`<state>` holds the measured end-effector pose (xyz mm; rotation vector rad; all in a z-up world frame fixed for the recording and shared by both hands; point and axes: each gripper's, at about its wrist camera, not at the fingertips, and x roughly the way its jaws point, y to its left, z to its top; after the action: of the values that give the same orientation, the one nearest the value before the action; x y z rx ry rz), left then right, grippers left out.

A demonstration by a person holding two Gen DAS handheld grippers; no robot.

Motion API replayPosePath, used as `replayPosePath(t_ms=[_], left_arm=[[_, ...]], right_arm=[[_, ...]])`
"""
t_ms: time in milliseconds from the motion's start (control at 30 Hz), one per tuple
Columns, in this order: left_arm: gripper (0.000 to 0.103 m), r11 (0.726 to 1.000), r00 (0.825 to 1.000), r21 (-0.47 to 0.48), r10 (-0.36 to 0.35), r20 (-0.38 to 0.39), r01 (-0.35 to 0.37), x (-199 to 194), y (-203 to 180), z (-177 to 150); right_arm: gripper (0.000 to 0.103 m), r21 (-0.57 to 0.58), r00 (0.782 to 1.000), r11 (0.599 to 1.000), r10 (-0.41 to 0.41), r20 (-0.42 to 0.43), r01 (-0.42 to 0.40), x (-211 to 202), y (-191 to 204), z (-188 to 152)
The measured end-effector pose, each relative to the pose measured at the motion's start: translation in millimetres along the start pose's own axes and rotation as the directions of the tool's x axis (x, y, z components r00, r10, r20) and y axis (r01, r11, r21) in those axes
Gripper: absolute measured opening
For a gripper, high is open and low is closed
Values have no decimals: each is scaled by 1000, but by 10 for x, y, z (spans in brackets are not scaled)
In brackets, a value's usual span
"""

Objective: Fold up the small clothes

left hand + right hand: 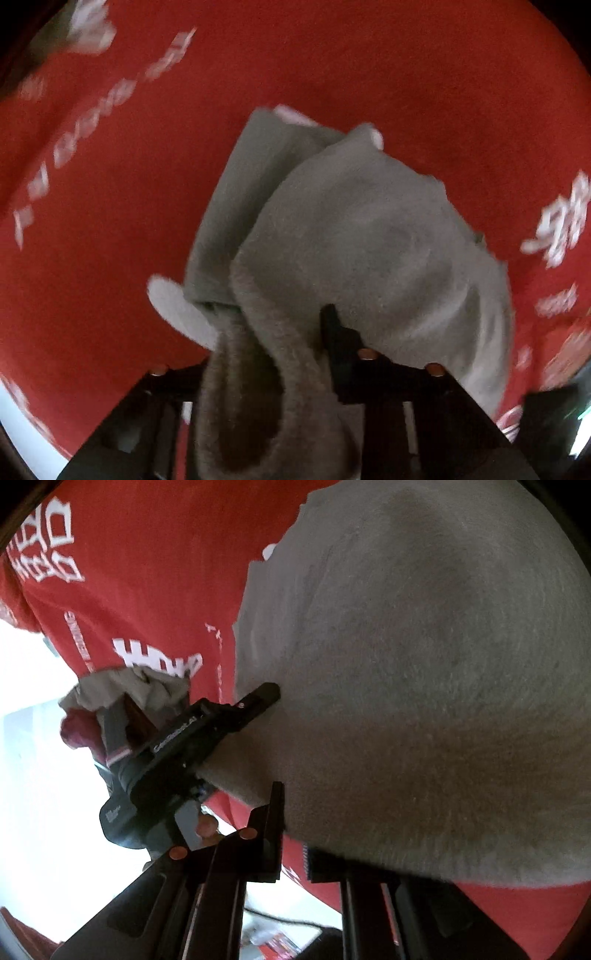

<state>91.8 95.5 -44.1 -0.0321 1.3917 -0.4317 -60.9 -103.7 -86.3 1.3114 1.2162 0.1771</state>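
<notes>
A grey fuzzy garment hangs bunched from my left gripper, which is shut on its edge above the red cloth. In the right wrist view the same grey garment fills the right half. My right gripper is shut on its lower edge. The left gripper shows there as a black tool gripping the garment's left edge, with the person's hand behind it.
A red cloth with white printed characters covers the surface. A small pile of crumpled clothes lies near its edge, behind the left tool. Beyond the cloth's edge is a bright white floor.
</notes>
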Motion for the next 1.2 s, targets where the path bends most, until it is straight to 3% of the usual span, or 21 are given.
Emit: replayPosePath(t_ms=[100,167,200,233,267,367,467,533,600,667,767,867,1000,1067,1100,1133,1167,1200], left_arm=[[24,968,990,212,117,85,-132,-94,-302,-100],[24,919,973,329,176,150,-217,-118,-474,-191],[24,894,964,372,197,177,-251,-118,-533,-236],[24,873,957,402,212,197,-276,-118,-576,-273],[24,845,948,439,228,220,-306,-108,-627,-319],[24,772,924,516,256,283,-371,-91,-729,-441],[24,732,913,552,261,314,-399,-99,-748,-524],[24,710,907,571,263,327,-412,-78,-767,-556],[24,688,902,590,261,343,-423,-77,-791,-600],[24,676,900,600,256,353,-428,-95,-792,-624],[24,680,902,599,252,351,-423,-94,-778,-630],[24,704,909,583,246,336,-406,-81,-745,-624],[24,713,910,572,252,328,-404,-25,-701,-605],[24,703,907,578,261,331,-413,-15,-710,-623],[24,703,908,580,260,329,-412,-17,-701,-617],[24,704,909,582,253,330,-407,-44,-706,-616],[24,700,910,588,246,334,-405,-76,-731,-629],[24,695,913,598,235,334,-399,-108,-753,-638]], right_arm=[[18,-64,993,993,-106,-43,103,-177,113,52],[28,-123,984,978,-176,-40,170,-353,236,137],[45,-144,980,971,-195,-32,188,-422,289,187],[69,-167,977,964,-214,-23,208,-498,370,268],[77,-191,970,953,-242,-16,234,-563,484,395],[79,-279,964,930,-262,-40,241,-534,818,778],[81,-345,950,912,-283,-133,223,-200,1188,1166],[82,-390,924,897,-311,-224,208,158,1397,1333],[82,-455,882,861,-380,-279,227,572,1570,1408],[83,-503,818,833,-446,-363,231,1007,1663,1431],[83,-568,717,774,-561,-414,278,1505,1698,1428],[84,-648,638,701,-651,-410,299,1833,1742,1382],[85,-753,528,556,-783,-330,353,2177,1744,1308],[77,-774,499,517,-811,-306,366,2265,1688,1284],[50,-782,497,500,-819,-288,372,2249,1671,1285],[17,-797,492,457,-838,-236,395,2203,1674,1306],[17,-792,511,458,-831,-221,404,2148,1685,1337],[15,-748,567,534,-782,-259,394,2017,1667,1413]])
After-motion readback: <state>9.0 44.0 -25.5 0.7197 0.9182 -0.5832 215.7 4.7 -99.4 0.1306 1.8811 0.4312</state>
